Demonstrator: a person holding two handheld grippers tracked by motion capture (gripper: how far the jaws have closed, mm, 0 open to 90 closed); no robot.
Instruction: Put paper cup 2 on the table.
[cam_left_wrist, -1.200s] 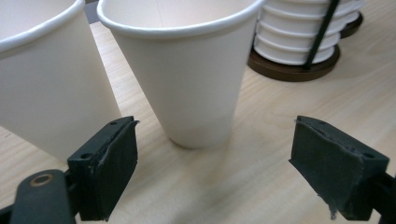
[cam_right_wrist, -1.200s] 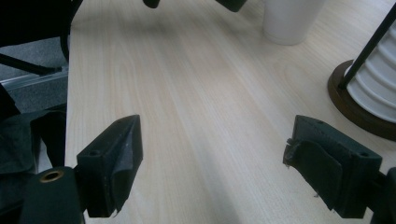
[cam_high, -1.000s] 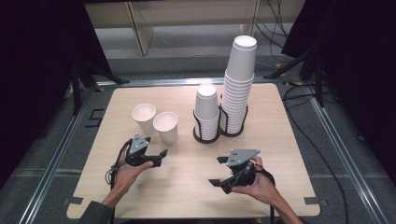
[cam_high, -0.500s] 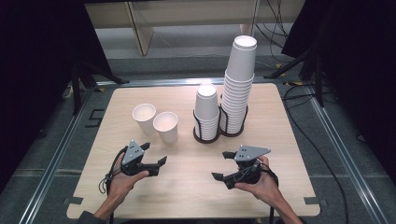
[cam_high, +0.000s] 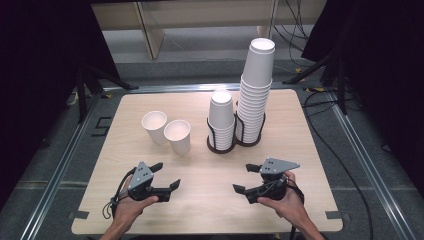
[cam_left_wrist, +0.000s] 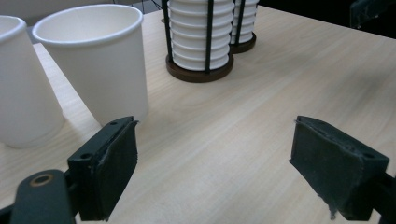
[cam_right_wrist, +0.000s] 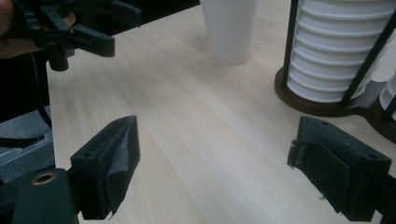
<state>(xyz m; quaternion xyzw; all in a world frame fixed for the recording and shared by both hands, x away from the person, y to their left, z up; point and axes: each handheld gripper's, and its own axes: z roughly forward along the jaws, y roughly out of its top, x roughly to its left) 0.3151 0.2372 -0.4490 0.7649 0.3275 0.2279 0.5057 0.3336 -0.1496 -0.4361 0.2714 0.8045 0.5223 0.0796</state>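
I take the wire cup holder (cam_high: 234, 142) as my landmark. The two loose paper cups stand upright to its left, rims up, long axes vertical: the nearer cup (cam_high: 178, 136) just beside the farther cup (cam_high: 154, 127), apparently touching or almost so. In the holder, a short stack (cam_high: 221, 117) sits on the left and a tall stack (cam_high: 256, 90) on the right.

My left gripper (cam_high: 161, 176) rests low at the table's near edge, below and left of the holder, almost straight beneath the nearer cup. Its jaws stand wide apart with nothing between them; in the left gripper view the left gripper (cam_left_wrist: 215, 158) frames bare tabletop, and the nearer cup (cam_left_wrist: 93, 60) sits ahead and off toward the left jaw, not centred in the gap. So the cup lies forward and slightly left of those fingers.

My right gripper (cam_high: 247, 179) sits below the holder, slightly right of it, also spread wide and holding nothing; the right gripper view shows its gap (cam_right_wrist: 215, 163) over empty wood.

I judge the left hand clearly nearer the loose cups. Its next move would need a forward push with a small leftward swing, so the upright wall enters squarely between the pads.
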